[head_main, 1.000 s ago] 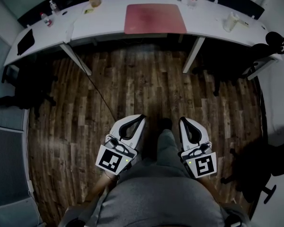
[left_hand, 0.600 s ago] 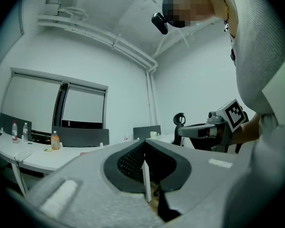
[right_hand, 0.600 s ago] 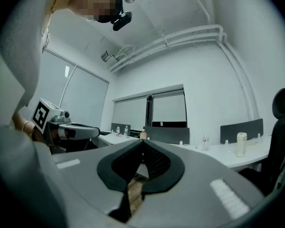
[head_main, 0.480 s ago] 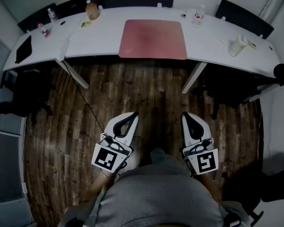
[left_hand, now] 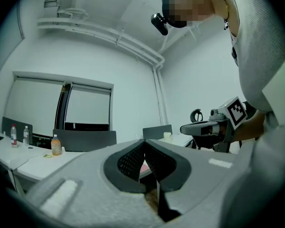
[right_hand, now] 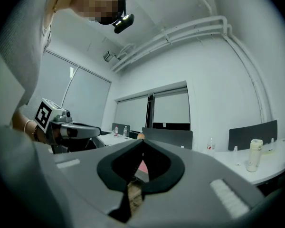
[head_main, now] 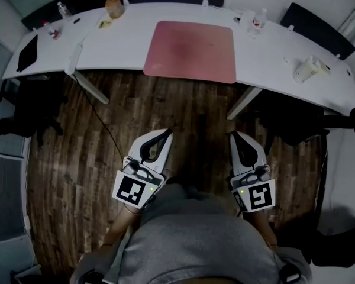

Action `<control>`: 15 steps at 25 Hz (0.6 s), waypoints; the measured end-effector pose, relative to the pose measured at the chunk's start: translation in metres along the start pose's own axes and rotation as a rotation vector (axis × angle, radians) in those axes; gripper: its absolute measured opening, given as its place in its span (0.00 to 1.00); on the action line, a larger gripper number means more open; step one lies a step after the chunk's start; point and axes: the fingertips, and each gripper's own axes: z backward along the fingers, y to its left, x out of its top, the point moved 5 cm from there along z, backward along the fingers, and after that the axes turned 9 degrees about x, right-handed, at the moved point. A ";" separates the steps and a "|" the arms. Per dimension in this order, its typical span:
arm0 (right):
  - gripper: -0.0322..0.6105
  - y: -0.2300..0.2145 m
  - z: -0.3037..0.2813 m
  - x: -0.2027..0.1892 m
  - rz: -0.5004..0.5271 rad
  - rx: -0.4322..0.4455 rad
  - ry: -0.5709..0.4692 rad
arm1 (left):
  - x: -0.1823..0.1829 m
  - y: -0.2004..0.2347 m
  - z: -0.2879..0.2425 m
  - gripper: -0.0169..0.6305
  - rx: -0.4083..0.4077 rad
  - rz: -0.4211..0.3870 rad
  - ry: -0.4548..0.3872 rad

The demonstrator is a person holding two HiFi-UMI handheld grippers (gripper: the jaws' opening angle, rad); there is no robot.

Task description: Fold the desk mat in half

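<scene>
While both claws are clenched shut with nothing in them, nothing on the fold has started yet. The left claw [head_main: 167, 134] and right claw [head_main: 234, 135] hang side by side over the wooden floor [head_main: 189, 108], pointing level at the bench [head_main: 115, 46] and well short of it. The mat [head_main: 190, 51] lies flat and unfolded in the middle of the bench, its near edge right along the bench's front edge.

Stuff I'm worried about from here:

- Arriving with the claws closed. If I don't spread them first I'll just poke the mat's edge and shove it back across the bench instead of getting a bite.
- It looks thin and flat, so the lower finger has to get under the edge. Come in too high and the claw pinches air.
- Uneven grabs. If one corner catches and the other slips, the fold goes crooked and the edges won't line up.
- Clutter. An orange bottle [head_main: 113, 6] sits past the mat's far left corner and small bottles [head_main: 258, 20] near the far right one. A sloppy flip-over could clip them.
- What looks like a dark cable [head_main: 103, 129] runs across the floor on my left, so a snag is possible.
</scene>
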 end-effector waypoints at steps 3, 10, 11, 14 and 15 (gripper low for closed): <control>0.05 -0.007 -0.006 -0.006 0.018 0.011 -0.020 | -0.003 0.009 -0.005 0.02 0.011 0.000 0.010; 0.05 -0.020 -0.027 -0.016 -0.026 0.014 0.030 | -0.012 0.025 -0.021 0.02 0.024 -0.011 0.042; 0.05 -0.022 -0.028 -0.016 -0.029 0.016 0.028 | -0.013 0.025 -0.023 0.02 0.027 -0.012 0.044; 0.05 -0.029 -0.031 -0.016 -0.024 0.025 0.022 | -0.017 0.025 -0.028 0.02 0.036 -0.014 0.054; 0.05 -0.030 -0.030 -0.017 -0.018 0.032 0.018 | -0.018 0.024 -0.029 0.02 0.038 -0.016 0.055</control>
